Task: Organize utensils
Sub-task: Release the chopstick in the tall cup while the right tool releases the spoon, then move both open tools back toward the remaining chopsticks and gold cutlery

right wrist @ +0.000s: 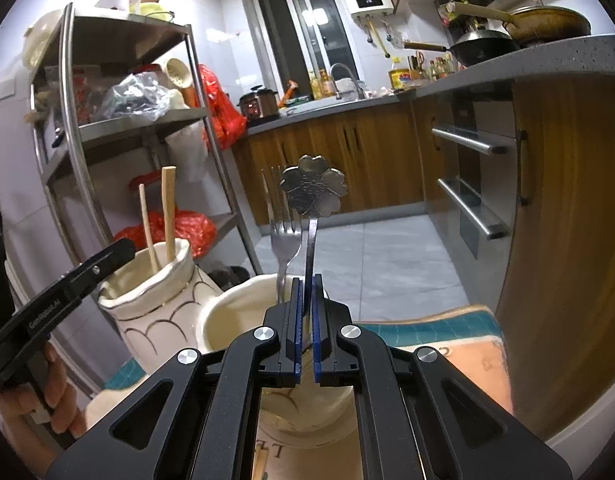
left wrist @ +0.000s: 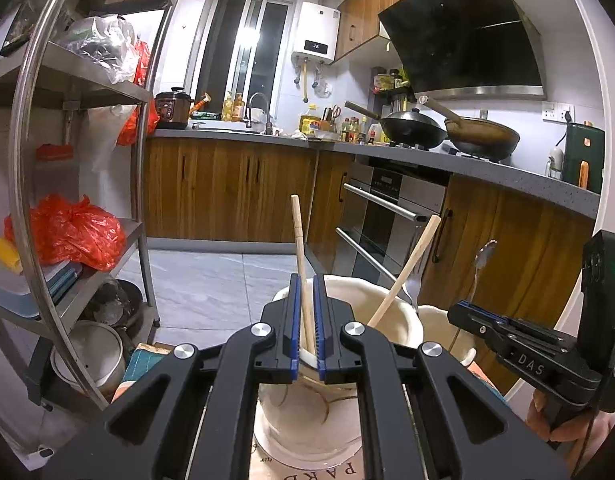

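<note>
Our left gripper has its blue pads nearly together around the shaft of a wooden chopstick. A thin gap shows on either side of the wood, so the jaws look slack rather than clamped, and we cannot say the pads press it. Our right gripper stands the same way about the thin stem of a flower-headed spoon: jaws close but not biting, as far as the right wrist view shows.

We take the taller cream vase, the one with gold scallop lines, as our landmark. The chopstick between the left jaws stands in that vase, leaning a little, and a second chopstick stands in it too, tilted toward the right in the left wrist view. Just beside the vase, on its right as the right wrist camera sees it, sits a shorter cream pot. A steel fork stands tines up in that pot, and the spoon's stem runs down into it next to the fork. Behind the vase rises a steel shelf rack with red bags on it; vase and pot both rest on a printed mat.

By our judgement the sorting is close to done: wood in the vase, metal in the pot, nothing loose on the mat that we can see. What seems left is to let both pieces go fully and draw the grippers clear without tipping either holder.
</note>
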`<state>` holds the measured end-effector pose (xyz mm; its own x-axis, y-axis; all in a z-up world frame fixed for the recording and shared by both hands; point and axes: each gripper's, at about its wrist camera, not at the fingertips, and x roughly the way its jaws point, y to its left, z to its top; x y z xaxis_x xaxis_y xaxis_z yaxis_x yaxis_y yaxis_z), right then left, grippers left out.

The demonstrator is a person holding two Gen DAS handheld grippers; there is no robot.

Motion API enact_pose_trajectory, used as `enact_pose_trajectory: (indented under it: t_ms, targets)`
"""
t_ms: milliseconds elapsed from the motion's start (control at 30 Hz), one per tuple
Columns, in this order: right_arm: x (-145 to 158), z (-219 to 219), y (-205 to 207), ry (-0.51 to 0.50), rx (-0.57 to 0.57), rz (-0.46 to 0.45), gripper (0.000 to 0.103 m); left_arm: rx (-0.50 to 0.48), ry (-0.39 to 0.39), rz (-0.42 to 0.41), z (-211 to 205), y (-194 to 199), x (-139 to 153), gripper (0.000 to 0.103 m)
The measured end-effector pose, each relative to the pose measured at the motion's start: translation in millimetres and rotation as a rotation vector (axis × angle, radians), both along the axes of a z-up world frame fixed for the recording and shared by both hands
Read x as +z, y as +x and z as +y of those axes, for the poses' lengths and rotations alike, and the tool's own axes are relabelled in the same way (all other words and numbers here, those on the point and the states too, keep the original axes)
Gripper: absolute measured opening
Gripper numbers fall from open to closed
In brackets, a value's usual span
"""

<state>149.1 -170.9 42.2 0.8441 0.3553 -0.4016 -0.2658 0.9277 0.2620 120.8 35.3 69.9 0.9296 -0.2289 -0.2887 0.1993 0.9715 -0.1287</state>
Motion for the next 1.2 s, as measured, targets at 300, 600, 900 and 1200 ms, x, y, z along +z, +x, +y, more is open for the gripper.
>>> enact_pose_trajectory:
  t_ms: [300, 600, 900, 1200]
  targets:
    - [6.6, -14.3, -15.2, 0.021, -0.012, -0.022, 0.059, 0.019, -0.020, -0.032, 7.5, -23.1, 5.9, 0.062]
    - [14.6, -32.6, -44.9, -0.018, -0.015, -0.038, 0.093, 0.040, 0.032, -0.040, 8.0, -53.5, 8.2, 0.098]
    - [15.5, -48.7, -74.5, -0.114, -0.035, -0.017, 0.097, 0.075, 0.174, 0.036, 1.0, -78.0, -3.3, 0.098]
    - [-5.4, -69.2, -88.9, -0.159, -0.061, 0.097, 0.097, 0.050, 0.155, 0.154, 3.1, -90.7, -21.9, 0.098]
